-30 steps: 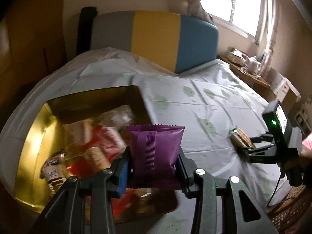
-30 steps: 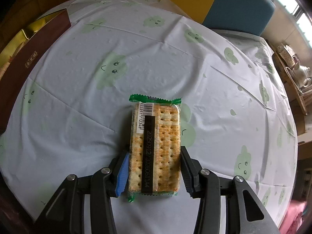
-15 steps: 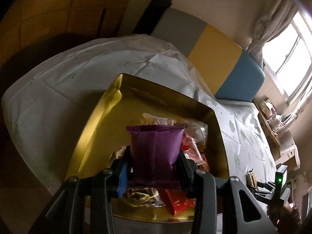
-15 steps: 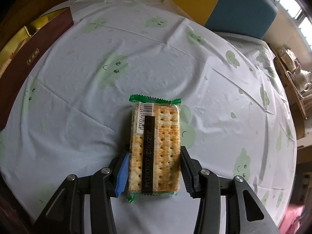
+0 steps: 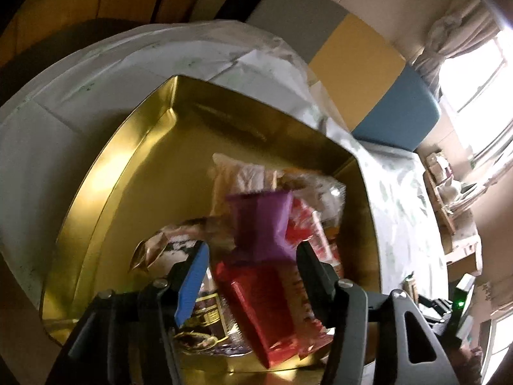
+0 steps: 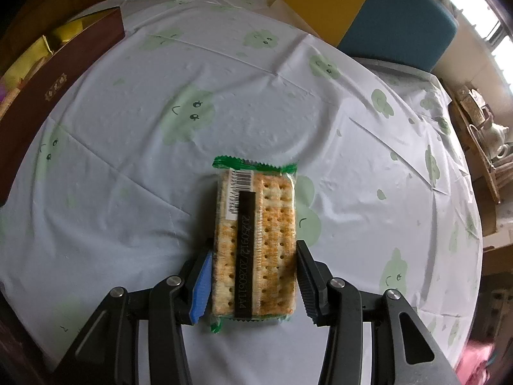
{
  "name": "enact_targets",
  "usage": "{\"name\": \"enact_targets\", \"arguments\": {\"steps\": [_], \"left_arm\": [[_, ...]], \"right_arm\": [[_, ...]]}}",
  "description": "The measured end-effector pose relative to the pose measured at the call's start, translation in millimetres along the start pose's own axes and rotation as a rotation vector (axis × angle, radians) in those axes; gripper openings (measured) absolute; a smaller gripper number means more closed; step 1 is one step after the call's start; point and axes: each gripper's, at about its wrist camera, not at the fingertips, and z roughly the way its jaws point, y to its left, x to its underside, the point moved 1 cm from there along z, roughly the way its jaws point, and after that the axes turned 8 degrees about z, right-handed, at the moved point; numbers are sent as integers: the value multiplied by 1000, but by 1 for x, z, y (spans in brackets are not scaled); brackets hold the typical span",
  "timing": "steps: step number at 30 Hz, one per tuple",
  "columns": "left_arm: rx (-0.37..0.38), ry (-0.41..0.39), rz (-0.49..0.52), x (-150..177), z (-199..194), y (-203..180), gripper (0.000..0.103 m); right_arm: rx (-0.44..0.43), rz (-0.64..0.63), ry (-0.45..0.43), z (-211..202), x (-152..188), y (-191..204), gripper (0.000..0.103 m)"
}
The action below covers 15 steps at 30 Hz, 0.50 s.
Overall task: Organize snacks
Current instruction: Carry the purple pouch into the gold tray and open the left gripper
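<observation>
My left gripper [image 5: 253, 247] hangs over the gold tray [image 5: 128, 160], its jaws opening. The purple snack packet [image 5: 259, 221] sits tilted and blurred between them, with neither pad touching it, above a red packet [image 5: 266, 304] and several other snacks in the tray. My right gripper [image 6: 253, 247] points down at the table with its pads against both long sides of a green-edged cracker packet [image 6: 256, 243]. That packet lies flat on the cloud-print tablecloth [image 6: 224, 80].
The tray's brown outer wall [image 6: 54, 77] runs along the table's left edge in the right wrist view. A grey, yellow and blue chair back [image 5: 352, 64] stands behind the table. A side shelf with a teapot [image 6: 493, 134] is at the right.
The left gripper swung from beside the tray to over it and rolled. Its jaws spread and let go of the purple packet, which now tips loose. The right gripper and crackers stayed still.
</observation>
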Motion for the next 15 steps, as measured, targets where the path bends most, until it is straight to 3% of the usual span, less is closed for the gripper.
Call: {"name": "enact_targets", "arguments": {"steps": [4, 15], "left_arm": [[-97, -30, 99, 9, -8, -6, 56], [-201, -84, 215, 22, -22, -23, 56]], "right_arm": [[7, -10, -2, -1, 0, 1, 49], [21, -25, -6, -4, 2, 5, 48]]}}
